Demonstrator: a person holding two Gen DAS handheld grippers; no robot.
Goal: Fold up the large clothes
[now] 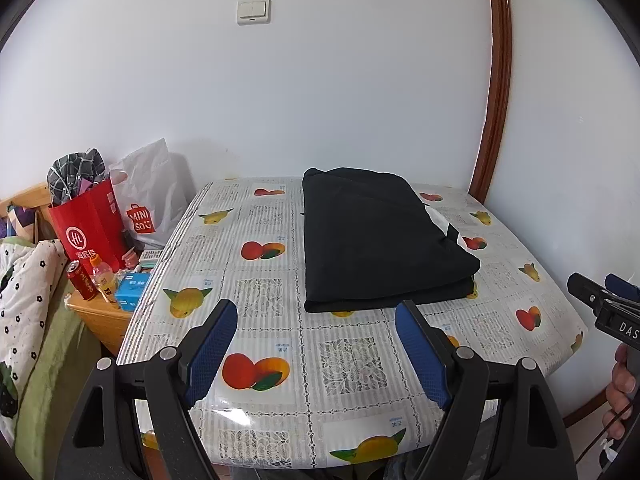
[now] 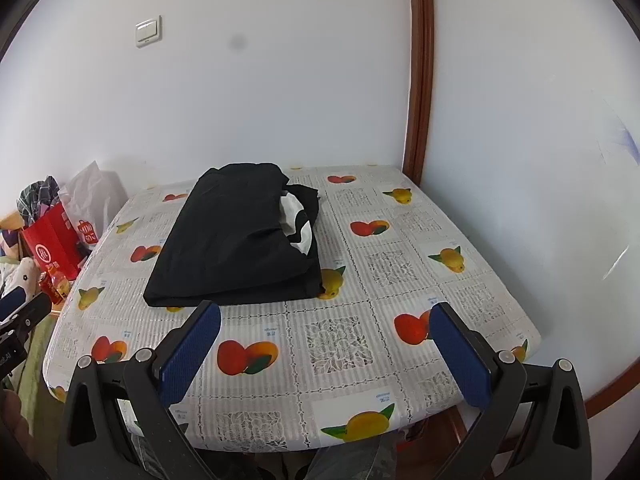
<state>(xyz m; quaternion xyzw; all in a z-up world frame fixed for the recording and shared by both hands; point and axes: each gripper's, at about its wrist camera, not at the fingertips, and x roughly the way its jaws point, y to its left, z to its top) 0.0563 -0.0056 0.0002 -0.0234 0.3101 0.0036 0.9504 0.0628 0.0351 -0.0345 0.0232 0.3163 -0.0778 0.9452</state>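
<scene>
Garment: a black garment (image 1: 380, 240) lies folded into a thick rectangular stack on the far half of the table, nearer the wall than my edge; a patch of white shows at its right side, tucked between the layers (image 2: 294, 216)
Table: covered by a fruit-print tablecloth (image 1: 280, 344) with lace-pattern squares; the cloth runs to the wall behind and to a brown wooden door frame (image 1: 496, 80) on the right
My left gripper (image 1: 316, 354): jaws released and standing wide, blue pads facing each other with only bare tablecloth between them; it hangs over the near part of the table, just short of the garment's near edge, touching nothing
My right gripper (image 2: 324, 354): jaws likewise released and spread wide, nothing between the pads; it hovers over the near right part of the table, the garment ahead and to its left, apart from it
Each seen from the other: the right tool's black body with a hand (image 1: 622, 396) wrapped round it shows at the right rim of the left view; the left tool's tip shows at the left rim of the right view
Left of the table: a red paper bag (image 1: 90, 228) stuffed with checked fabric, a white shopping bag (image 1: 148, 196) behind it, a red can (image 1: 82, 280), a small orange bottle (image 1: 102, 274) and a blue box (image 1: 132, 288) on a low wooden stand
Wall: white, with a light switch (image 1: 253, 11) high up
</scene>
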